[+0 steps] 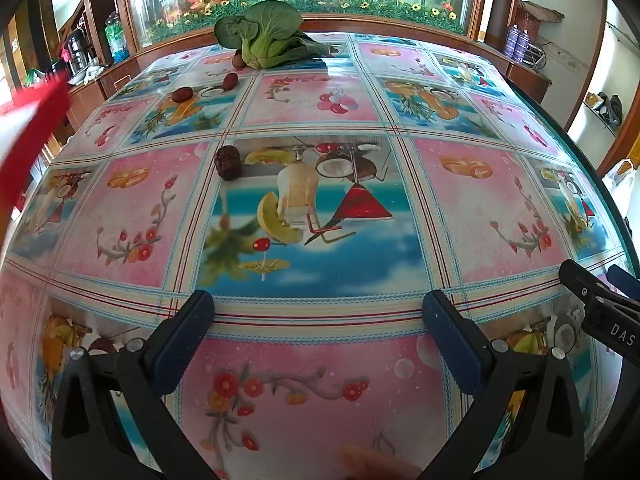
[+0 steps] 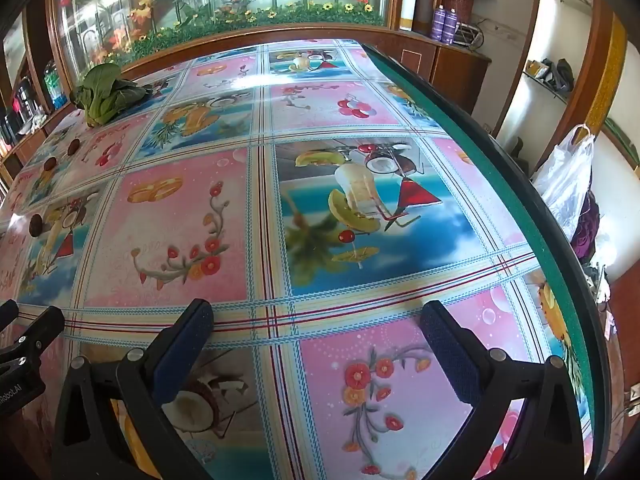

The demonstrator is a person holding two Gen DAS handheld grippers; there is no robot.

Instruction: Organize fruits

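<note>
Several dark red dates lie on the patterned tablecloth: the nearest date (image 1: 228, 162) ahead and left of my left gripper, a second date (image 1: 182, 94) and a third date (image 1: 230, 81) farther back, and another by the greens. In the right wrist view the dates sit far left: nearest date (image 2: 36, 225), second date (image 2: 49, 164), third date (image 2: 73, 147). My left gripper (image 1: 318, 320) is open and empty above the table. My right gripper (image 2: 316, 324) is open and empty too; its tip shows in the left wrist view (image 1: 600, 304).
A bok choy (image 1: 266, 42) lies at the table's far edge, and shows in the right wrist view (image 2: 106, 94). A blurred red object (image 1: 32, 128) is at the far left. The table's green right edge (image 2: 532, 216) borders a plastic bag (image 2: 568, 176) and shelves.
</note>
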